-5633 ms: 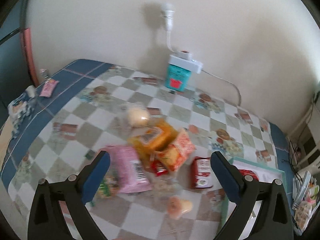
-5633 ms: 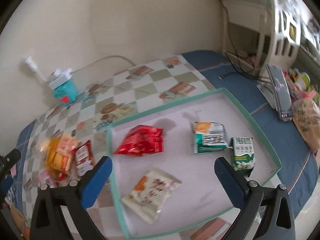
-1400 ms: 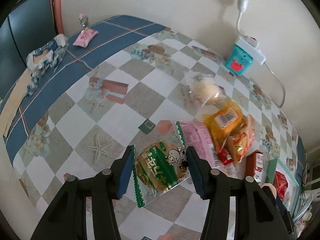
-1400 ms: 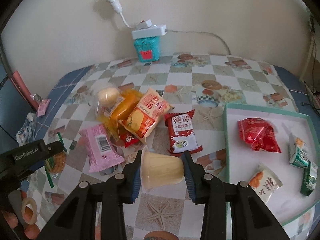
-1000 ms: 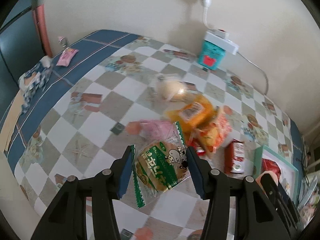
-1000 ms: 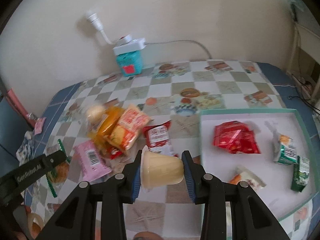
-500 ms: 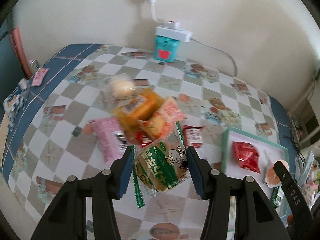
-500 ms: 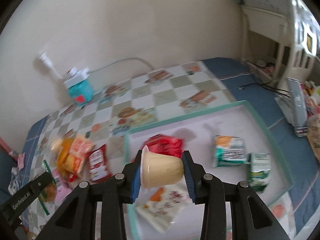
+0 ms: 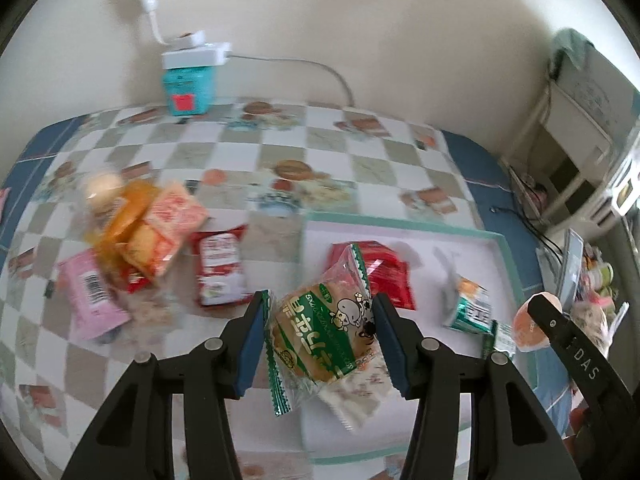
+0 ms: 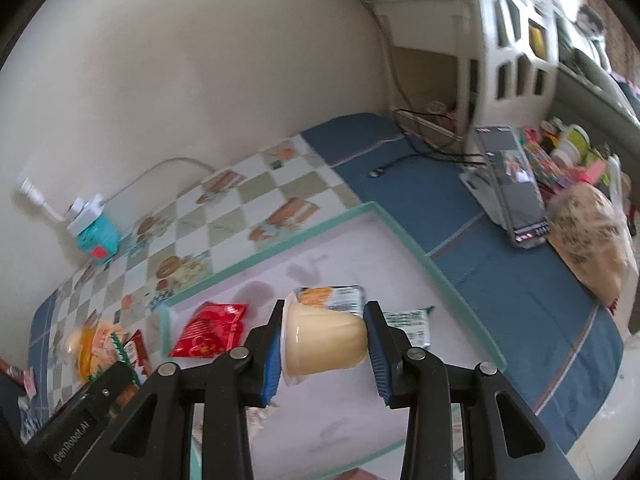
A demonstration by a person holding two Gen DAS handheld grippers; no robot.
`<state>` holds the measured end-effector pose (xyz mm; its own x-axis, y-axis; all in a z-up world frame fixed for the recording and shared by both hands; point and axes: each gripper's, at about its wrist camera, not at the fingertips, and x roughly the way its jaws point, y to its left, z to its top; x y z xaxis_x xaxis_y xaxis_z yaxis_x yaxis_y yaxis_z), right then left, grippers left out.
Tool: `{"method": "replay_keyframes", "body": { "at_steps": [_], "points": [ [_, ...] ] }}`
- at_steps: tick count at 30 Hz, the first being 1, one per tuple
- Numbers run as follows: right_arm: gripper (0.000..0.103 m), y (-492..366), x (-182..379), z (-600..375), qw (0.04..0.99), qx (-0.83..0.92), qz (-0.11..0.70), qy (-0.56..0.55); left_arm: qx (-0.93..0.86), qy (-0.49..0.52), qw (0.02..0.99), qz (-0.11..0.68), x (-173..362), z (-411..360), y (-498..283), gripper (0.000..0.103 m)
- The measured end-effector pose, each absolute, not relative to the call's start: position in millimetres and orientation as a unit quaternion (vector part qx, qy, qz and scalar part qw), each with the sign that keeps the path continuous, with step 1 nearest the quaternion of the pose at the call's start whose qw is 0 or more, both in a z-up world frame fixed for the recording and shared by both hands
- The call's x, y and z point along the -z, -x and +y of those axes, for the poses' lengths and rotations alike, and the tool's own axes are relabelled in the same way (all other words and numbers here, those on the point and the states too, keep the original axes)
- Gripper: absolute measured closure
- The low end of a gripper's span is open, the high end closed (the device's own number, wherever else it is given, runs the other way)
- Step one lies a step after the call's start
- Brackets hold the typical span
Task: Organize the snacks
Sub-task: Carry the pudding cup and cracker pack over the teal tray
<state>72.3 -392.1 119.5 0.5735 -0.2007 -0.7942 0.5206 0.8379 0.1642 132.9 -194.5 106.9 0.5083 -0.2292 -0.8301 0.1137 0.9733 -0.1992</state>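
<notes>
Tray lies below both. Left hand-held gripper clamps green bun pack, right hand-held gripper clamps pudding cup. Lower first, release onto bare spots beside packets.

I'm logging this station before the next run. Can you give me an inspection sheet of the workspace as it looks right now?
Surface: checkered tablecloth, blue border.
Job's things: tray holding a red packet and green-white packets; loose snack pile left of it.
Clutter: phone and a bag right of the tray.
Grippers: left gripper shut on green-wrapped cake; right gripper shut on pudding cup.
Cables: white cord to a power strip; black cable.
Surroundings: cream wall, white shelf.
</notes>
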Motion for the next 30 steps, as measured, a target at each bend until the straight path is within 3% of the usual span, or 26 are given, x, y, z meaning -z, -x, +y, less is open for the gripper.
{"method": "replay_keyframes", "body": {
  "at_steps": [11, 30],
  "points": [
    [0.063, -60.7, -108.1, -423.4, 0.836, 0.241, 0.440, -0.223, 0.127, 0.045, 0.850, 0.510, -81.0, -227.2, -144.7, 0.049],
    [0.063, -86.0, -53.6, -391.0, 0.794, 0.187, 0.538, -0.215, 0.114, 0.059, 0.827, 0.548, -40.8, -229.6, -173.0, 0.049]
  ]
}}
